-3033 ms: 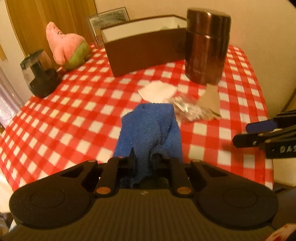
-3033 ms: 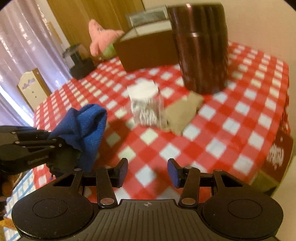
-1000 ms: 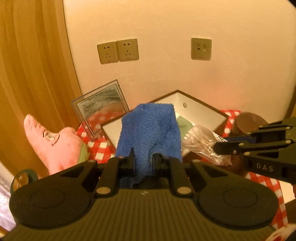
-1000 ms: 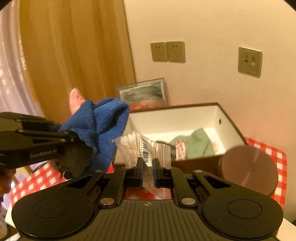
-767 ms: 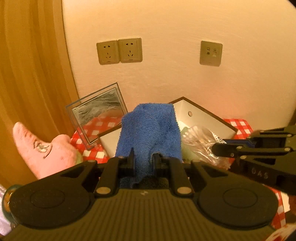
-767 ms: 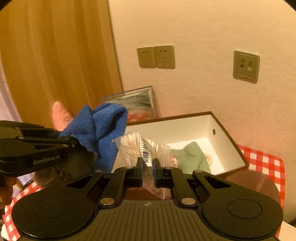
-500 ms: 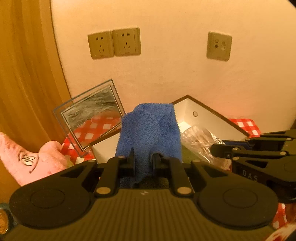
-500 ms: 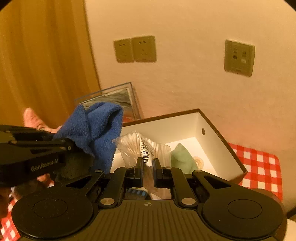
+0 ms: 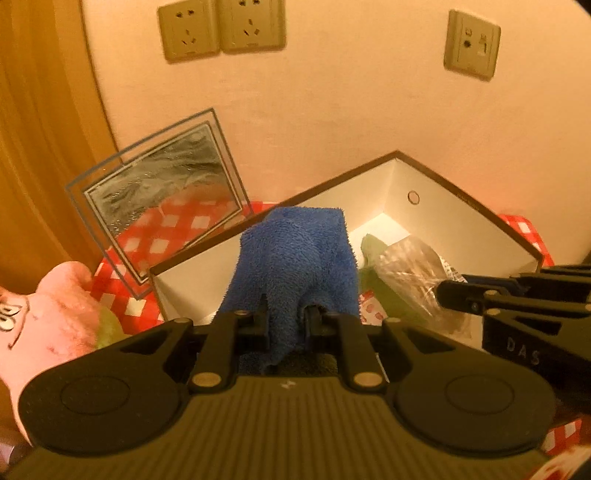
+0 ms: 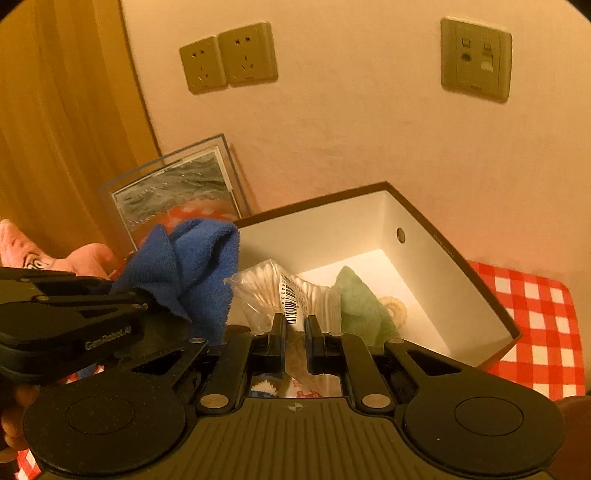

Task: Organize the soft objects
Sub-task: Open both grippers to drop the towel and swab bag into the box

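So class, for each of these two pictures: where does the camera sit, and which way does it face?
Left wrist: on the left gripper, facing down into the box; jaws opening around the blue towel.
Right wrist: on the right gripper, same direction, shut on the cotton swab bag.
Shared: box, towel, bag, each other's gripper.

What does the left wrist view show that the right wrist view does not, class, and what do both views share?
Only the left wrist view shows the left gripper head-on, its jaws opening with the blue towel between them. Only the right wrist view shows the barcode label on the clear plastic packet pinched in the right gripper, and a hand at the lower left. Both show the open box, the green cloth inside it, the pink plush toy, the glass picture frame and the wall sockets.
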A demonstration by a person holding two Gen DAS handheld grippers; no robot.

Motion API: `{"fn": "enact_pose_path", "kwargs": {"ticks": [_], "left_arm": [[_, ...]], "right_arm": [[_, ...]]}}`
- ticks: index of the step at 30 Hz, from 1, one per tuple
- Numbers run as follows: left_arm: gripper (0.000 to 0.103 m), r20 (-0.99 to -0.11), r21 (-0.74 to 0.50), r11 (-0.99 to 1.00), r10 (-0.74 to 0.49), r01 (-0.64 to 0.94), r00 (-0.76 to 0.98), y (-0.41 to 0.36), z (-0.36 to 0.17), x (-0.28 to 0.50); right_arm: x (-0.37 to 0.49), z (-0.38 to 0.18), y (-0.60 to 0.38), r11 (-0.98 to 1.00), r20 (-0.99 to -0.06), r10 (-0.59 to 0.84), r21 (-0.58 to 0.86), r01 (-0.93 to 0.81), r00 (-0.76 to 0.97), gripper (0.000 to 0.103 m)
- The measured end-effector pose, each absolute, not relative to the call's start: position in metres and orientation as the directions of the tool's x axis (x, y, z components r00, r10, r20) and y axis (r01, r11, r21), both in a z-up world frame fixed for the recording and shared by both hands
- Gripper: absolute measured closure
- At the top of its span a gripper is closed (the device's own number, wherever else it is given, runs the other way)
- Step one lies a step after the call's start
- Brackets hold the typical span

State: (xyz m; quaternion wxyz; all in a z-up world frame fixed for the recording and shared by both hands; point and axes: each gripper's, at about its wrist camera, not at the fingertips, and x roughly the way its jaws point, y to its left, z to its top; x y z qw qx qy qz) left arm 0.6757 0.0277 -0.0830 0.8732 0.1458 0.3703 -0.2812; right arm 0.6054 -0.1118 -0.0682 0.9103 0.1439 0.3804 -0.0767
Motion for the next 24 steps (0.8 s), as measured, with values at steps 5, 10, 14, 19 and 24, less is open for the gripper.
{"fn": "enact_pose_path", "kwargs": {"ticks": [5,10,14,19,24], "left_arm": [[0.07,-0.755,0.036,0.815,-0.357,0.578,0.55,0.027,-0.091,0.685],[0.065,-0.751,0.037,0.815,-0.359,0.578,0.554,0.033,-0.089,0.686],[0.065,-0.749,0.028,0.818,-0.363,0.574,0.554,0.042,-0.085,0.686],[0.065,-0.743,0.02,0.82,-0.371,0.572,0.557,0.051,-0.079,0.681],[0.065,-0.739,0.012,0.823,-0.375,0.568,0.559,0.056,-0.077,0.681]], "right_arm": [[0.61,-0.073,-0.114,0.945,-0.715,-0.027,0.209,0.251,0.698,0.093],[0.612,-0.076,-0.114,0.942,-0.71,-0.022,0.22,0.252,0.704,0.093],[0.613,-0.077,-0.113,0.934,-0.702,-0.011,0.247,0.258,0.712,0.093],[0.616,-0.077,-0.11,0.928,-0.689,-0.02,0.257,0.269,0.725,0.093],[0.619,-0.076,-0.107,0.925,-0.674,-0.012,0.272,0.264,0.738,0.093]]}}
